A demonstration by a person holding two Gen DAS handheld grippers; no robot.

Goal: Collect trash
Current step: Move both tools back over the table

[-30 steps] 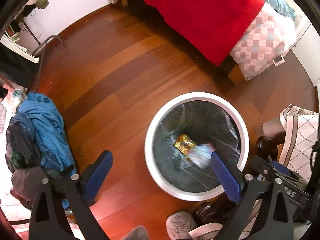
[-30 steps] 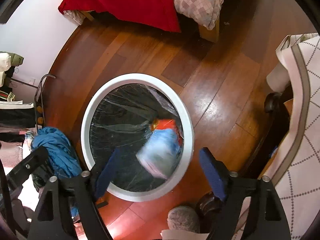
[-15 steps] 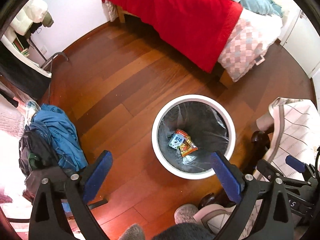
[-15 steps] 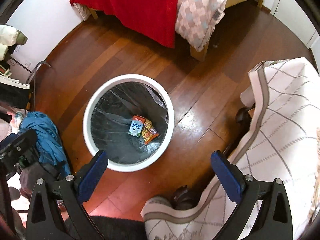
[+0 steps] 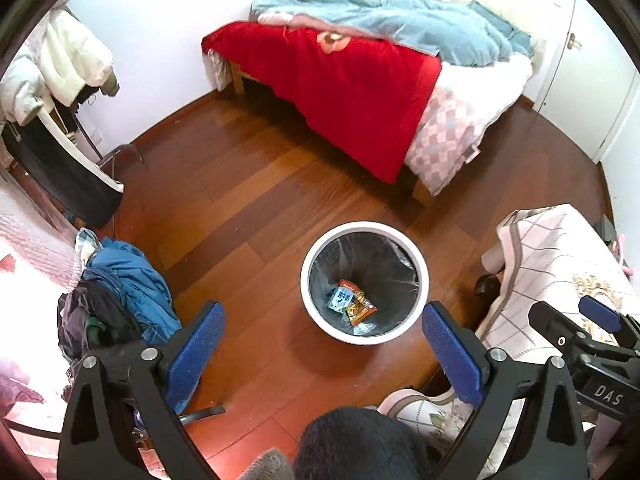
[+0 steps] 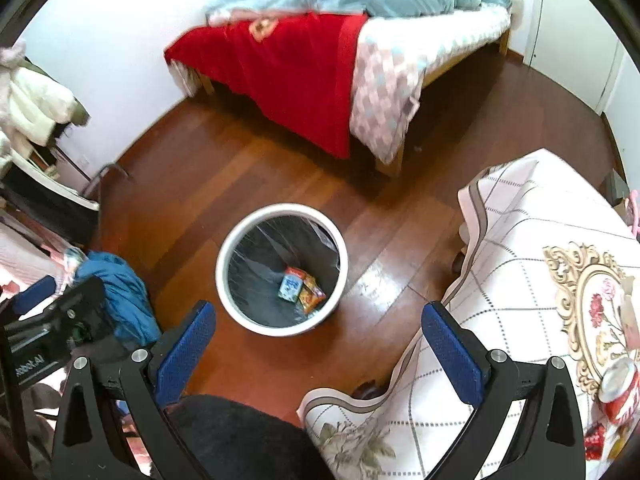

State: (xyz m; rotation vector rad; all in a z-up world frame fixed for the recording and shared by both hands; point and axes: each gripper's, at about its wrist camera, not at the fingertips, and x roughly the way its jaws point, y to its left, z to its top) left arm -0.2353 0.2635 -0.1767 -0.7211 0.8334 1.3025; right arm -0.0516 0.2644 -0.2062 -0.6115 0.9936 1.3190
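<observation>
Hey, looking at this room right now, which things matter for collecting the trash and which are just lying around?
Part of the job:
- round white bin with a clear liner
- blue and orange snack wrappers in it
- red and white drink can on the tablecloth
- open, empty right tongs

Just lying about:
- red blanket on the bed
- blue jacket heap
- white puffy coat

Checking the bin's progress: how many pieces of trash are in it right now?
2, at the bottom of the white bin: a blue-white packet and an orange wrapper touching its right side. More could be hidden beneath.
</observation>
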